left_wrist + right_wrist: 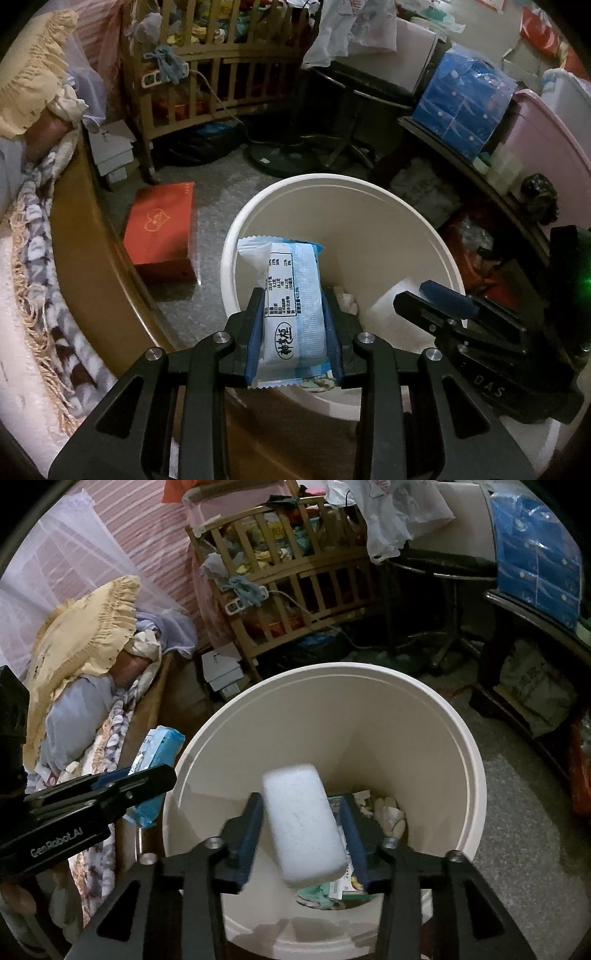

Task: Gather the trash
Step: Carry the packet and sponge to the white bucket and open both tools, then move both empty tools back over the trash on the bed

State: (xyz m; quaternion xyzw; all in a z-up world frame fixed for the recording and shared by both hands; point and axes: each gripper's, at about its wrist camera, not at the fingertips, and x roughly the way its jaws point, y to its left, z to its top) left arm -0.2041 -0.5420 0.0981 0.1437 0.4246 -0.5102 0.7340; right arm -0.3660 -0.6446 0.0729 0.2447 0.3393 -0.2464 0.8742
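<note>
Two light pieces hang over the round white plastic bin (pixel 461 738): the left gripper (pixel 293 334) pinches a crinkly blue-white snack packet (pixel 286 314) at its slippery middle, the right gripper (pixel 304 836) stands loose around a soft white foam block (pixel 303 823)

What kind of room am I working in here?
Most likely a cluttered home bedroom: a wooden crib, a bed with a frilled yellow pillow, and a white trash bucket on the floor.
</note>
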